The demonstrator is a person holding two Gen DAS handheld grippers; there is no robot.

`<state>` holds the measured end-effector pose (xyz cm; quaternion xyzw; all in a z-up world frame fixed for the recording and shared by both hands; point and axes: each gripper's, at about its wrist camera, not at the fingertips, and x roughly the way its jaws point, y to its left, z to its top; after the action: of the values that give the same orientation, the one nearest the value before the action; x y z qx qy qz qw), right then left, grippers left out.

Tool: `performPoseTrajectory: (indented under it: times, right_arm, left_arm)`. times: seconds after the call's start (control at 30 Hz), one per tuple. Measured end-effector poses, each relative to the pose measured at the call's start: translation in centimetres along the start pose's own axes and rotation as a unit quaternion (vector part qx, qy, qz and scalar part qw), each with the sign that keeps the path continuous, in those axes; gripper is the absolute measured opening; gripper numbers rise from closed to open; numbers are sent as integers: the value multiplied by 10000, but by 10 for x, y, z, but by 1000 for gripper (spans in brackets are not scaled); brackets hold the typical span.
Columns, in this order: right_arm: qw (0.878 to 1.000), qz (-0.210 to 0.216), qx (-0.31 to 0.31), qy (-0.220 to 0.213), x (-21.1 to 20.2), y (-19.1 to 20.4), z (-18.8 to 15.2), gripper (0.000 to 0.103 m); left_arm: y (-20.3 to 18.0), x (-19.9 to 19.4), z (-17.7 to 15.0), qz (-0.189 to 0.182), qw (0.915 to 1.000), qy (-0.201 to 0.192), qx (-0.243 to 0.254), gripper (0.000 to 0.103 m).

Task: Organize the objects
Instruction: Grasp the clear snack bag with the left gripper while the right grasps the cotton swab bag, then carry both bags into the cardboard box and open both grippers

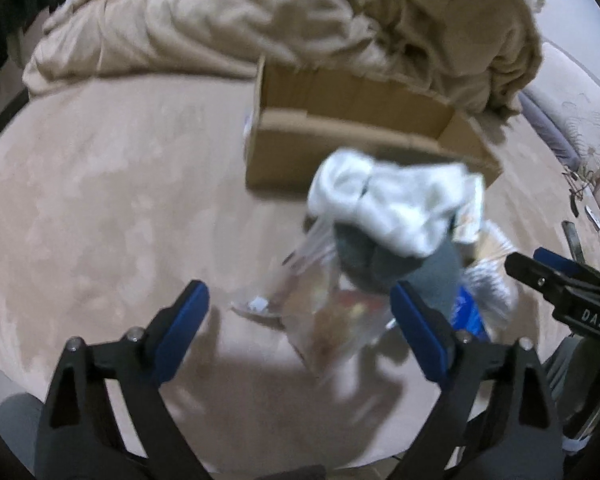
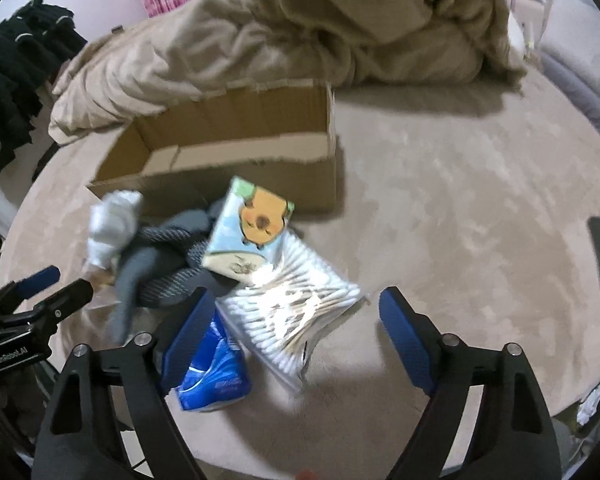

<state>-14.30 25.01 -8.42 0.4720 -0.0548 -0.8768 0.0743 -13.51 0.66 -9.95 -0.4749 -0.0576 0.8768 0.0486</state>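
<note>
Two grippers hovered over a heap of small goods on the pale plush bed surface, and both stood spread wide with nothing between their blue pads. The left gripper hung above a crumpled clear plastic bag, its fingers apart on either side of it and touching neither edge as far as the blurred picture told. The right gripper hung over a clear packet of cotton swabs, its left pad just beside a blue packet that lay partly under the swabs.

Beyond the pads lay the rest of the heap. A white cloth bundle rested on top of a grey knitted garment, and in the right wrist view a small carton printed with an orange cartoon animal leaned tilted on the grey garment and on the swab packet. The heap sat just in front of an open cardboard box, close against its near wall.

The box stood upright with its top open. What showed of its inside in the right wrist view was bare brown cardboard; the near part of its floor was hidden behind the near wall. All the goods lay outside it.

Behind the box a rumpled beige blanket was piled up, touching the far wall. Dark clothes lay at the left edge.
</note>
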Motion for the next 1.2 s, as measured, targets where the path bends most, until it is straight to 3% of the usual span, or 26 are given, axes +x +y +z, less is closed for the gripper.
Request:
performPoseTrajectory:
  times: [0.17,0.33,0.47,0.67,1.07,1.2]
  right_arm:
    - [9992,88,281,266,26,-7,-5,81]
    - [9979,389,424,307,37,-6,-9,79]
    - [9977,474,425,248,36,-7,-12,64]
    - [9974,583,365,218,29,-8,-15,52]
    - [9982,433,332,-242,-13,-12,-11,51]
    - [9974,430,257,-514,-36,-11,-5,51]
  left_arm:
    - [3,21,-5,-35,9993,346,-129,87]
    - [-17,30,-8,5,9992,360,147,58]
    - [-28,29,-9,158,9992,280,226,55]
    - [-29,16,-3,228,9993,215,211,52]
    - [-25,-27,0,264,9995,-80,181,51]
    - [-23,-52,6,231,9990,-342,183,51]
